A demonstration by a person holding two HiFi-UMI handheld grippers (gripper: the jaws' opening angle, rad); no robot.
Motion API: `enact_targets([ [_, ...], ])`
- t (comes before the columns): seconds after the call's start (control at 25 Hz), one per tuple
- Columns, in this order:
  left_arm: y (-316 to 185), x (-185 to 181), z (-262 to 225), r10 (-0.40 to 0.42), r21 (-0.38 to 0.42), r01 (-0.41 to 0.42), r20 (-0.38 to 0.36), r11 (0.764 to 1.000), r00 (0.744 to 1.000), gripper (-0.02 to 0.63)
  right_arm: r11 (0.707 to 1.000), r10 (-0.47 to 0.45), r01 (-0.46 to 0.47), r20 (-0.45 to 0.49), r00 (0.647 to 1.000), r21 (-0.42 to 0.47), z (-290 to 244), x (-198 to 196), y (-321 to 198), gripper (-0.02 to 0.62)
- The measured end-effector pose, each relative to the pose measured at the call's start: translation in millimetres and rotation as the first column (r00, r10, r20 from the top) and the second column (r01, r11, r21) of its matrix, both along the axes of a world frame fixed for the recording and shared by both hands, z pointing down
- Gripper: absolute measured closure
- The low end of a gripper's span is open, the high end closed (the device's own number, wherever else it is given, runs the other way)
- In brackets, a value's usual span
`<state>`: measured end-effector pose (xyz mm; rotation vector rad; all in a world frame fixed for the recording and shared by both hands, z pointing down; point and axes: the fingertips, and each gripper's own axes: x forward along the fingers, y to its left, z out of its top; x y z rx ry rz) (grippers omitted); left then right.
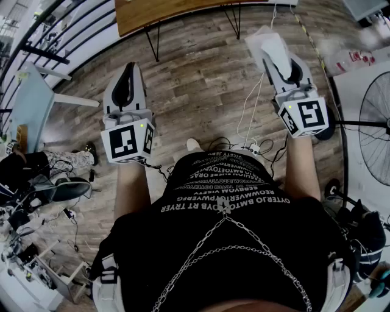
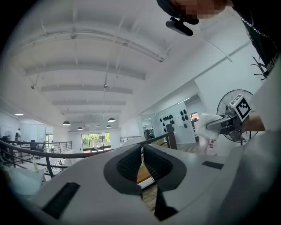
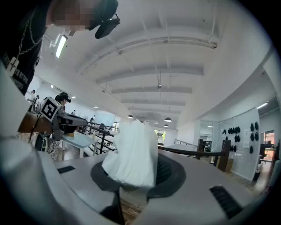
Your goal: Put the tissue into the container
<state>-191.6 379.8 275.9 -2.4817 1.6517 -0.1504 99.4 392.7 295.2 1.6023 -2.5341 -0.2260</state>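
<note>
A white tissue (image 3: 133, 151) stands bunched between the dark pads of my right gripper (image 3: 139, 169), which is shut on it. From the head view the tissue (image 1: 272, 44) covers that gripper's tips, held up over the wooden floor at the upper right. My left gripper (image 2: 142, 154) is shut, its ribbed pads almost touching with nothing between them; it is at the upper left in the head view (image 1: 126, 73). The left gripper view also catches the right gripper (image 2: 221, 124) with the tissue (image 2: 203, 127) at its tip. Both grippers point up and away from the body. No container shows in any view.
A wooden table (image 1: 170, 12) on black hairpin legs stands ahead at the top of the head view. A standing fan (image 1: 373, 128) is at the right, a light table (image 1: 30, 103) and a cluttered bench at the left. White cables (image 1: 247, 116) lie on the floor between the grippers.
</note>
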Motion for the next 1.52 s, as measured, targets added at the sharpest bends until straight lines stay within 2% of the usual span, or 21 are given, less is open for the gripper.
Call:
enact_targets([
  [0.36, 37, 72, -2, -0.020, -0.010, 0.020, -0.022, 1.000, 1.000, 0.569, 0.995, -0.098, 0.098, 0.029, 0.995, 0.002, -4, 56, 28, 0.474],
  [0.52, 52, 90, -5, -0.051, -0.016, 0.051, -0.015, 0.999, 0.999, 0.569, 0.991, -0.135, 0.135, 0.042, 0.990, 0.005, -5, 81, 41, 0.474],
  [0.64, 63, 101, -4, -0.066, -0.031, 0.064, -0.045, 0.997, 0.997, 0.569, 0.988, -0.155, 0.154, 0.054, 0.986, 0.019, -9, 94, 42, 0.474],
  [0.88, 68, 112, -5, -0.031, -0.035, 0.030, -0.023, 0.999, 0.999, 0.577, 0.985, -0.173, 0.171, 0.087, 0.981, 0.031, -9, 95, 32, 0.473],
  [1.2, 2, 90, 3, -0.086, -0.005, 0.086, 0.025, 0.996, 0.996, 0.577, 0.986, -0.168, 0.166, 0.101, 0.981, 0.026, 1, 77, -23, 0.472],
  [1.52, -98, 82, -3, -0.035, 0.004, 0.035, 0.033, 0.999, 0.999, 0.577, 0.992, -0.125, 0.124, 0.111, 0.986, 0.018, 3, 62, -103, 0.472],
])
